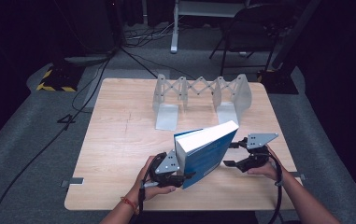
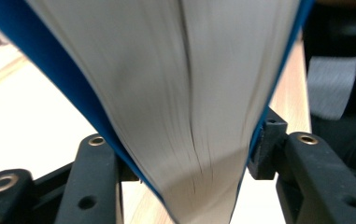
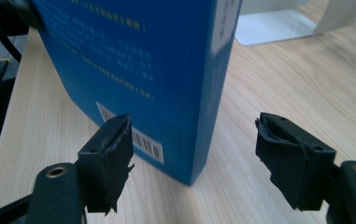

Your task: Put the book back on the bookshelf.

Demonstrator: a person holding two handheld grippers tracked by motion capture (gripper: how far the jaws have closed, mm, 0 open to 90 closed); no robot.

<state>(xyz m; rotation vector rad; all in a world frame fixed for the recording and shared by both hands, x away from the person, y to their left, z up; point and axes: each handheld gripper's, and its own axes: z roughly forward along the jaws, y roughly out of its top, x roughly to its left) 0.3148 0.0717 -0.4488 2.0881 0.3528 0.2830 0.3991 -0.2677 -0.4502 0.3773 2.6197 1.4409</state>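
A thick blue book stands tilted on its lower edge near the front of the wooden table. My left gripper is at its lower left corner. In the left gripper view both jaws press the blue covers, with the white page block fanning up between them. My right gripper sits open just to the right of the book. In the right gripper view the book's back cover, with a barcode, rises ahead; one pad is close to it and the other stands well apart.
A white expanding bookend rack stands upright at the back middle of the table; its base plate lies just beyond the book. Cables cross the grey floor at left, and a dark chair stands behind the table.
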